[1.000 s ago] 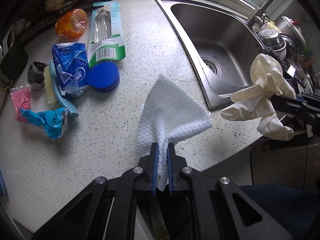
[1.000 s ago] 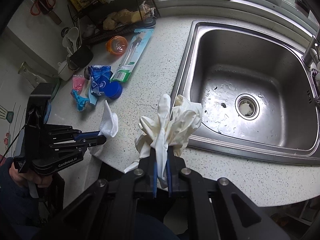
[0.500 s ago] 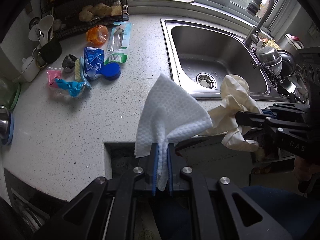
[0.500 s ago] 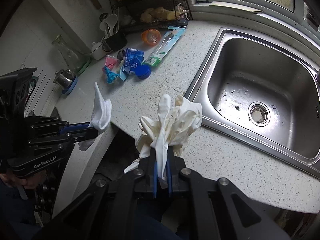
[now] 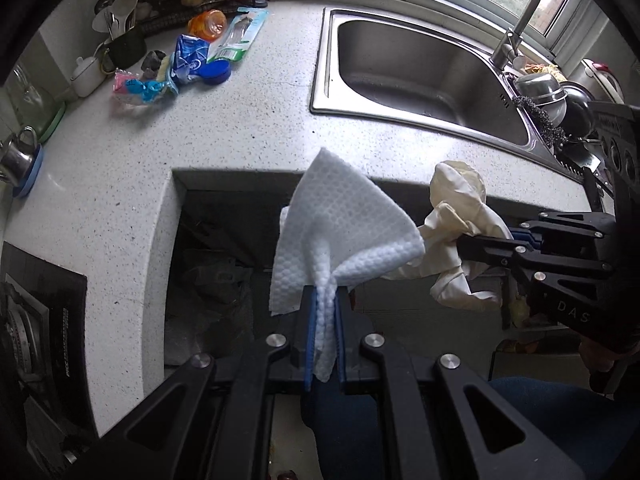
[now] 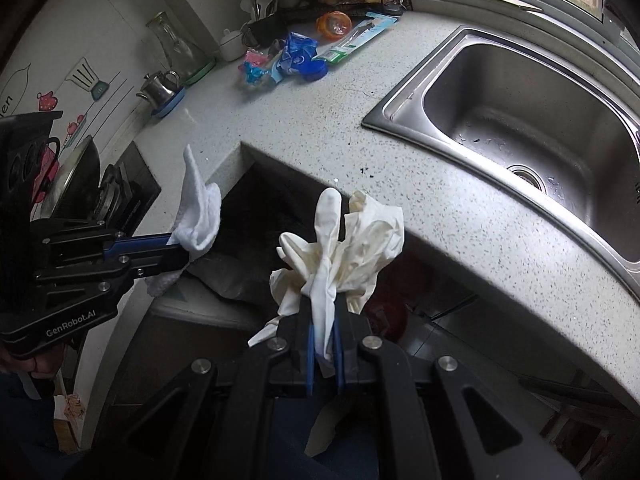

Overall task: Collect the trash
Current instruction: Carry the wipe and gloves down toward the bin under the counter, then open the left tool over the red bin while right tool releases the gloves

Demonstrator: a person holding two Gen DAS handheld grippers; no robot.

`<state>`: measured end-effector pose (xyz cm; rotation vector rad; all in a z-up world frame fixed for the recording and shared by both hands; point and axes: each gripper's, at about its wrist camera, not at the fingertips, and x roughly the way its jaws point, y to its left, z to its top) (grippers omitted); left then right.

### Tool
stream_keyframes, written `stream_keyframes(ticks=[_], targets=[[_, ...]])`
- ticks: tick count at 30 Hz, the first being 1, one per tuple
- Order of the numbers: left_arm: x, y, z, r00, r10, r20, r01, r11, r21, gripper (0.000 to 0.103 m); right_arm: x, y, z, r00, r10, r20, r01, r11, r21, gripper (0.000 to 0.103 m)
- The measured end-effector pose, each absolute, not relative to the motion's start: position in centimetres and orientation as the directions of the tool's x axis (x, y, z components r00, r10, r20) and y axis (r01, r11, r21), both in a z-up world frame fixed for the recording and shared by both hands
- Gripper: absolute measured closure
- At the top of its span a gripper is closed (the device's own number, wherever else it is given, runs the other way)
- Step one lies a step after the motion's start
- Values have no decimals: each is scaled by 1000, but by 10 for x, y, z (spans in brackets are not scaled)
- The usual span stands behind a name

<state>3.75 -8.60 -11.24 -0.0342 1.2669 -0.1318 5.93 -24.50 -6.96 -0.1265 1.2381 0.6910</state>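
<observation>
speckled white countertop (image 5: pixel 224 128) with a square notch cut in its front edge is your landmark; everything below is placed against that notch.

nearest you, your left gripper (image 5: pixel 324 334) is clamped tight on a white embossed wipe (image 5: pixel 340 236), which fans up from the jaws and hangs over the notch's open mouth. your right gripper (image 6: pixel 325 354) is pinched just as tight on a bunch of cream latex gloves (image 6: pixel 340 248), their fingers standing up above the blue pads, just to the right of the wipe and also out past the counter's front edge.

down inside the notch there's a dark recess with what looks like a grey bag (image 5: pixel 212 284), too dim to be sure. if that's the bin, it lies below and slightly ahead of both loads; your left hand looks the nearer, sitting almost square over the opening, so i'd drop the wipe first.

beyond the notch, on the counter's far left, the remaining wrappers (image 5: pixel 188 68) lie in a cluster, well apart from both grippers. right of the notch sits the steel sink (image 5: pixel 420 72).
</observation>
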Motion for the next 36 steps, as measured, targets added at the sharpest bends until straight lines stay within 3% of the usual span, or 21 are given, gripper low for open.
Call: stream_keyframes(ticks=[10,12,28,36], targets=[[33,-97,-185,195,-146,-970,76,988,-133,96,48,-247,-128,132,347,-928,-530,817,230,96],[35,-96,-211,176,-149,-973,71,988,-139,96,43,-243,-147,163,318,-934,-555,812,180,96],[67,-83,-485,75,-167,-983,86,983,-160,96,59,-224,-390,74,316,-946,-475,845,245,96],[71,-86,-585,32,-197,-980,82,978,-194,95,58,-237,-472,87,288,-954,-427,876,225,96]])
